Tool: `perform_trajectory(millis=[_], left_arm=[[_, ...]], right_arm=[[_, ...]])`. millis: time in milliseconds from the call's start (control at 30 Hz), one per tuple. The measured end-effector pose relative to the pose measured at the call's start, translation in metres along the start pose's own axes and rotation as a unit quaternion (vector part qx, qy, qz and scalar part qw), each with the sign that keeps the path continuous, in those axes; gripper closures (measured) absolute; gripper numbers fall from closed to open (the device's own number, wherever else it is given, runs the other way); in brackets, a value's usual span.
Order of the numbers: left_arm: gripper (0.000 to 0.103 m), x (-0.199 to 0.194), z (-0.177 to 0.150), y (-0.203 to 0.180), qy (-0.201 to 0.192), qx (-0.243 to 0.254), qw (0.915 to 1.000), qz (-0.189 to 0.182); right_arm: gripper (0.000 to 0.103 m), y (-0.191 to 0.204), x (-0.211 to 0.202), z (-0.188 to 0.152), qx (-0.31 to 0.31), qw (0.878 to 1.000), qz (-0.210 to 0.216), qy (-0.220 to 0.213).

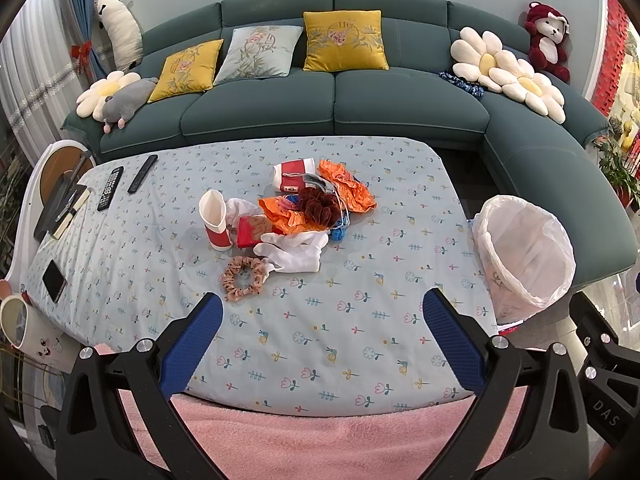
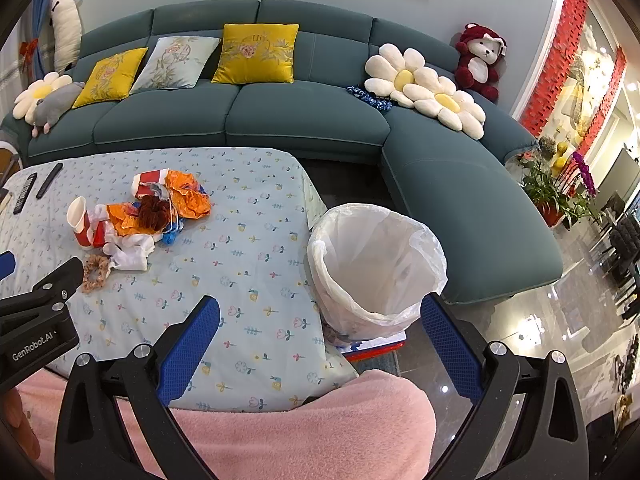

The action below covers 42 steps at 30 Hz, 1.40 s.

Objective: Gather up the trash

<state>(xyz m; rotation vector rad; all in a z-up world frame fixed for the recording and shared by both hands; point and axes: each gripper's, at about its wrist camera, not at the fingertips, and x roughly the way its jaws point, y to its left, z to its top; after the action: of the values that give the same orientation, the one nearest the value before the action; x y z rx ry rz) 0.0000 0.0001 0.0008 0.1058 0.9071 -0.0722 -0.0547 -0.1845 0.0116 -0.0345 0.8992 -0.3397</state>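
A heap of odds and ends lies mid-table: a red-and-white paper cup [image 1: 216, 220], a second paper cup [image 1: 294, 176] on its side, orange wrappers [image 1: 348, 186], a maroon scrunchie [image 1: 320, 204], white gloves [image 1: 294, 252] and a tan scrunchie [image 1: 244, 278]. The same heap [image 2: 140, 216] shows at the left of the right wrist view. A bin lined with a white bag [image 1: 524, 252] [image 2: 376, 260] stands off the table's right edge. My left gripper [image 1: 322, 308] is open above the near table, short of the heap. My right gripper [image 2: 320, 312] is open, empty, near the bin.
Two remotes [image 1: 110, 188], a notebook [image 1: 60, 208] and a phone [image 1: 54, 280] lie at the table's left side, a mug [image 1: 24, 326] beyond it. A teal sofa [image 1: 332, 108] with cushions runs behind. A pink blanket [image 1: 320, 440] covers the near edge. Potted plants [image 2: 556, 188] stand right.
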Motion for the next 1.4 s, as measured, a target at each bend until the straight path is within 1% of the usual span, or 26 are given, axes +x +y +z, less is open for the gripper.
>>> perform_trajectory(millis=[233, 500, 567, 733, 767, 1100, 1400], left_arm=[[0.007, 0.001, 0.001, -0.001, -0.001, 0.000, 1.0000, 0.000], [0.007, 0.002, 0.005, -0.003, -0.004, 0.001, 1.0000, -0.002], [0.007, -0.001, 0.006, -0.009, -0.004, 0.002, 1.0000, -0.003], [0.007, 0.001, 0.009, -0.014, -0.004, 0.003, 1.0000, -0.006], [0.007, -0.003, 0.004, -0.004, -0.007, 0.002, 0.9999, -0.009], [0.007, -0.001, 0.005, -0.003, -0.017, -0.005, 0.9996, -0.021], [0.007, 0.001, 0.007, 0.018, -0.019, -0.027, 0.9987, -0.040]], right_arm=[[0.007, -0.004, -0.005, 0.016, 0.002, 1.000, -0.001, -0.004], [0.007, -0.003, -0.006, 0.014, 0.002, 1.000, -0.001, -0.004], [0.007, -0.002, -0.006, 0.012, 0.002, 1.000, -0.002, -0.005], [0.007, -0.002, -0.005, 0.017, 0.003, 1.000, -0.004, -0.007], [0.007, -0.001, -0.005, 0.017, 0.003, 1.000, -0.005, -0.008], [0.007, 0.003, -0.008, 0.015, 0.016, 0.999, -0.013, -0.030], [0.007, 0.010, -0.015, 0.018, 0.028, 0.998, -0.018, -0.050]])
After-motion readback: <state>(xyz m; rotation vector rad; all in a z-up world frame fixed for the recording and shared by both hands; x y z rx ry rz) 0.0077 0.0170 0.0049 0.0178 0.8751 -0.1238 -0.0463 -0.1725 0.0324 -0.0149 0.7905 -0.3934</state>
